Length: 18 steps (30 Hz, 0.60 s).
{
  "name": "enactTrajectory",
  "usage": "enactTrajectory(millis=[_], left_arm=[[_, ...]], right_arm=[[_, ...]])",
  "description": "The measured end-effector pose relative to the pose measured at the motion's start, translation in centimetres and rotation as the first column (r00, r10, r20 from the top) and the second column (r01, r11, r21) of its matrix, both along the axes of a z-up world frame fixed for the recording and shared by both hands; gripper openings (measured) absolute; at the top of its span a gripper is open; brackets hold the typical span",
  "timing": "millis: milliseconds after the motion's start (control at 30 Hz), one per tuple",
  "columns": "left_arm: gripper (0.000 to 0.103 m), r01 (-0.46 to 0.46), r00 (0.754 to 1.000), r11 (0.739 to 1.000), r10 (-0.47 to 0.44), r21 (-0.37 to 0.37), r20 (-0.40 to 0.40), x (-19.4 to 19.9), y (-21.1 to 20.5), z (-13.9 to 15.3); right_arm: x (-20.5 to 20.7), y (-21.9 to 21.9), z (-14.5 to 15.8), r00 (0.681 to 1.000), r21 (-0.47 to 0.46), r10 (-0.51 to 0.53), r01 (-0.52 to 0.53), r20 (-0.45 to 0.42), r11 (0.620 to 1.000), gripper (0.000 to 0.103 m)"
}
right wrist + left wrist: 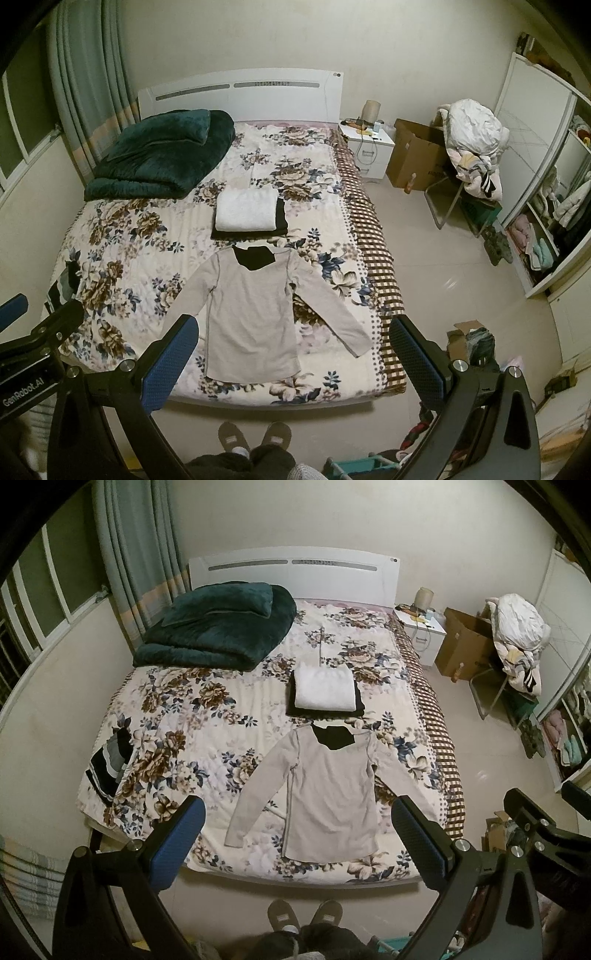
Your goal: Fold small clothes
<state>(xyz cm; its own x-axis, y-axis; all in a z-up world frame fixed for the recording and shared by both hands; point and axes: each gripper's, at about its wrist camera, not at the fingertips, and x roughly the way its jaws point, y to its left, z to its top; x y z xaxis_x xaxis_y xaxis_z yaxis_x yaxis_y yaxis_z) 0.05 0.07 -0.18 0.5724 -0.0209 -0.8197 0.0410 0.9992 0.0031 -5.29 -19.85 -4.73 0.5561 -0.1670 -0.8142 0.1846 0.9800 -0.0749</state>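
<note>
grey long-sleeve shirt (325, 797) flat on floral bedspread (221, 709), sleeves spread, near the foot edge | left gripper (299, 842) and right gripper (295, 362) both gaping, empty, above | light, limp knit; likely pinch at sleeve cuffs or hem corners

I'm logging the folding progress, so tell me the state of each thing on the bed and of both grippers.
Grey shirt: spread flat, sleeves out, unfolded.
White garment: folded, stacked on a folded black one.
Green blanket: folded, by the headboard.
Striped garment: crumpled at the bed's edge.
Left gripper: open, empty, above the bed's foot.
Right gripper: open, empty.
</note>
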Motion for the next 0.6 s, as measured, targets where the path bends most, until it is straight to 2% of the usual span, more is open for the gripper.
enactTrajectory(millis=[167, 267, 333, 433, 533, 600], left_arm=[[0.103, -0.001, 0.999, 1.0, 0.0, 0.018, 0.036, 1.0, -0.7, -1.0], [0.103, -0.012, 0.998, 0.999, 0.01, 0.043, 0.058, 2.6, -1.6, -4.2], [0.103, -0.017, 0.998, 0.998, 0.013, 0.065, 0.064, 5.7, -2.7, -6.1], [0.103, -0.019, 0.999, 0.995, 0.016, 0.094, 0.038, 8.7, -2.1, -11.2], [0.103, -0.029, 0.999, 0.99, 0.031, 0.136, -0.012, 11.4, -3.1, -16.5], [0.103, -0.042, 0.997, 0.985, 0.052, 0.169, -0.056, 13.2, -4.4, -20.8]], right_arm=[[1.0, -0.1, -1.3, 0.999, 0.021, -0.035, 0.035, -0.021, 0.999, 0.103], [2.2, -1.0, -4.1, 0.997, 0.055, -0.07, 0.072, -0.042, 0.996, 0.103], [3.9, -1.1, -6.1, 0.993, 0.091, -0.103, 0.108, -0.057, 0.99, 0.103], [5.5, -3.8, -12.5, 0.982, 0.129, -0.164, 0.176, -0.098, 0.976, 0.103], [7.2, -7.7, -19.1, 0.956, 0.165, -0.243, 0.269, -0.163, 0.949, 0.103], [8.1, -11.2, -24.5, 0.927, 0.191, -0.297, 0.342, -0.23, 0.92, 0.103]])
